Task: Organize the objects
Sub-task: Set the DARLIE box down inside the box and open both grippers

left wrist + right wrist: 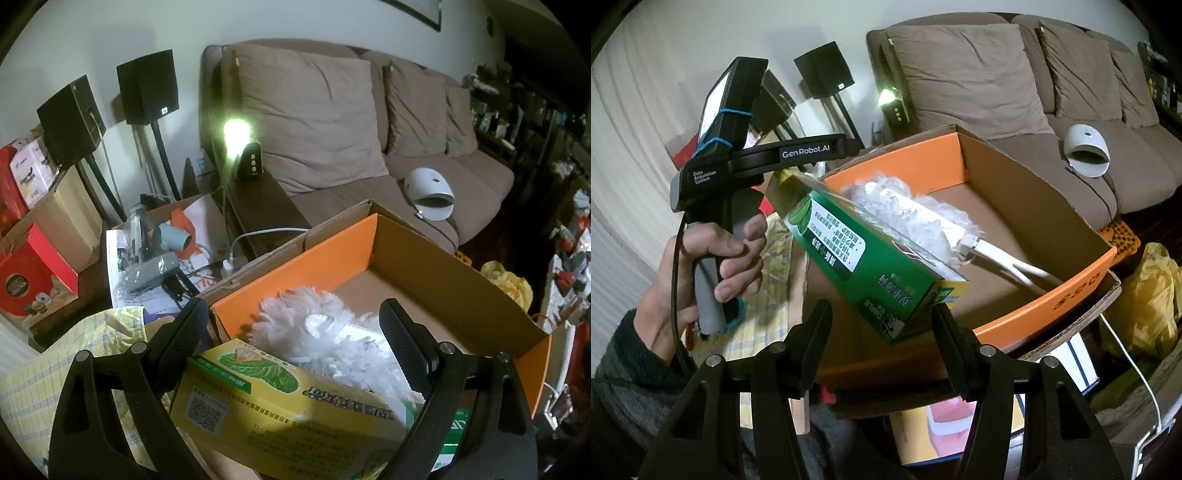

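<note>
Left wrist view is showing the left gripper (291, 328) standing wide apart around a green-and-yellow toothpaste box (280, 398); whether the fingers are pressing its sides I cannot tell. Seen from the right wrist, that box (871, 258) is hanging tilted over the near left corner of an orange cardboard box (1045, 299), its far end disappearing under the left gripper's body (783, 155). Inside the cardboard box a white fluffy duster (916, 214) is lying just behind it. The right gripper (881, 317) is hovering wide open and holding nothing, the toothpaste box's near end sitting just above the gap.
</note>
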Available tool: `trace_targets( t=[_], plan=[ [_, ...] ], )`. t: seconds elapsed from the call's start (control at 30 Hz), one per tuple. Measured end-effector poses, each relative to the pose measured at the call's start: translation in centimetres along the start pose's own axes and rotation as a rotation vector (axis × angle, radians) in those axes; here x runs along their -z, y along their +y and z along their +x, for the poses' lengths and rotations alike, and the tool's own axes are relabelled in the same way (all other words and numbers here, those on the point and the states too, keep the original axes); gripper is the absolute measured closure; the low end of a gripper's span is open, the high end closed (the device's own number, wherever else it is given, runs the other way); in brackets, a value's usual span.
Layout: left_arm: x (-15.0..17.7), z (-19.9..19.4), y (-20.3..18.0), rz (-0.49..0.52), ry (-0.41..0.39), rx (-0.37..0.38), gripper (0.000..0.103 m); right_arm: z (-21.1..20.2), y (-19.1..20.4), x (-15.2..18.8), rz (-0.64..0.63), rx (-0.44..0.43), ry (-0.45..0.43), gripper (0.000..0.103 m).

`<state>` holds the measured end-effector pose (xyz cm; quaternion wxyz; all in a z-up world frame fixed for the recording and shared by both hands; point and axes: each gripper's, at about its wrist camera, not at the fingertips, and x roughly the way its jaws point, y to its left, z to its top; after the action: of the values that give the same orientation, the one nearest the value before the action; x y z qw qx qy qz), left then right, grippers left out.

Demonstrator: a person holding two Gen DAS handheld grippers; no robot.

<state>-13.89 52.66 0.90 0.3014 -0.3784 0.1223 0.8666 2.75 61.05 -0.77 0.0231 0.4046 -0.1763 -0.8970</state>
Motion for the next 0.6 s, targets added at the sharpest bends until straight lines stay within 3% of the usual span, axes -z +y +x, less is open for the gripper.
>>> trace_targets(
  t=[0.6],
  plan=[
    [0.0, 0.2, -0.6, 0.0, 0.004, 0.028, 0.011, -0.5, -2.2, -0.4, 0.105, -0.026, -0.052, 0.043]
  ],
)
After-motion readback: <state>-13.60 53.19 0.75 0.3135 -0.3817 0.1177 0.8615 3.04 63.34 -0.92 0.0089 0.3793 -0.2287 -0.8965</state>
